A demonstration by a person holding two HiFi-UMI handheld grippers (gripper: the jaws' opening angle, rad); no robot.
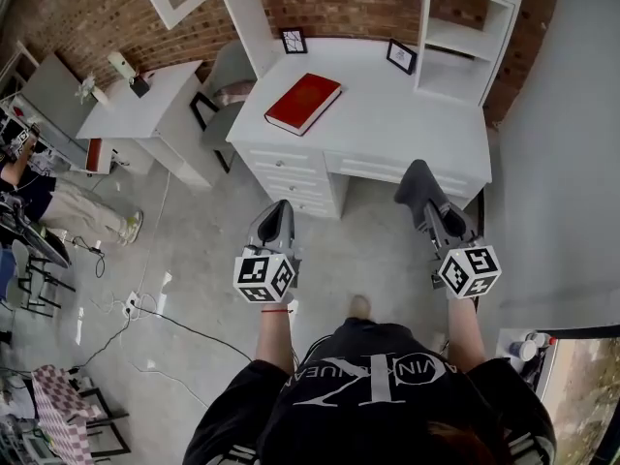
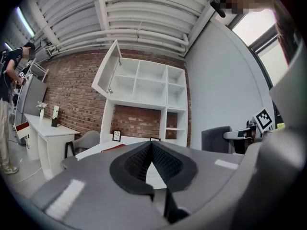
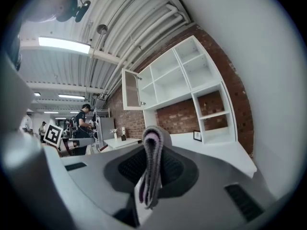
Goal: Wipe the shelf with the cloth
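Observation:
A grey folded cloth (image 1: pixel 418 182) sticks out of my right gripper (image 1: pixel 436 216), whose jaws are shut on it. In the right gripper view the cloth (image 3: pixel 152 166) stands on edge between the pads. My left gripper (image 1: pixel 280 211) is shut with nothing in it; its tips (image 2: pixel 151 143) meet in the left gripper view. Both grippers are held level over the floor, short of the white desk (image 1: pixel 387 124). The white shelf unit (image 1: pixel 467 37) stands on the desk against the brick wall, and its open compartments (image 2: pixel 144 87) (image 3: pixel 192 75) appear empty.
A red book (image 1: pixel 303 103) and two small picture frames (image 1: pixel 294 40) (image 1: pixel 401 56) sit on the desk. A grey chair (image 1: pixel 228 76) and a white side table (image 1: pixel 145 100) stand to the left. A person (image 1: pixel 58 206) sits at far left. Cables (image 1: pixel 145 313) cross the floor.

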